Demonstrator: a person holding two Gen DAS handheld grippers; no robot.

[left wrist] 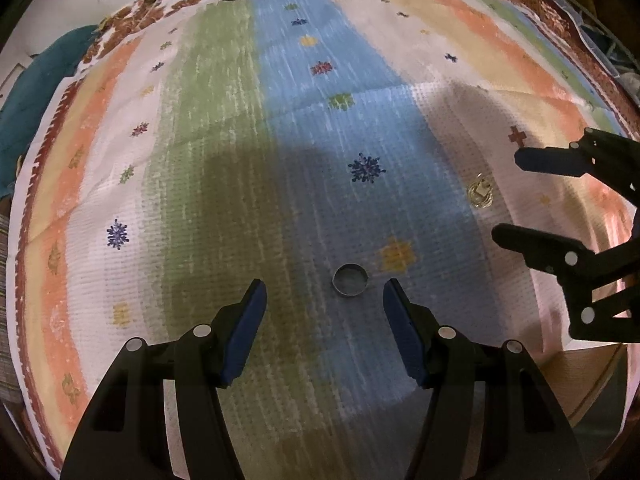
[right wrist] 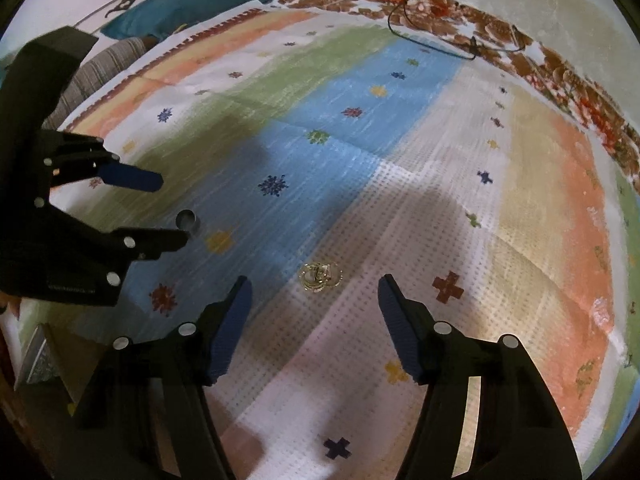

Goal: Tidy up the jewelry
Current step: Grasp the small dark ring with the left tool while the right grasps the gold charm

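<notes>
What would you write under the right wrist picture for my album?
Right claw, open, points at a little pile of gold jewelry on the striped cloth; left claw hovers by a small round tin.

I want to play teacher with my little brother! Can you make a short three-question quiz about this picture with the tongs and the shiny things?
1. True or false: the left tongs are clamped on the small round tin.
2. Which stripe of the cloth does the tin sit on? A) orange B) blue C) green
3. What lies on the white stripe just ahead of the right tongs?

Key:
1. False: both pairs of tongs are open and hold nothing.
2. B, blue.
3. A small heap of gold jewelry.
</notes>
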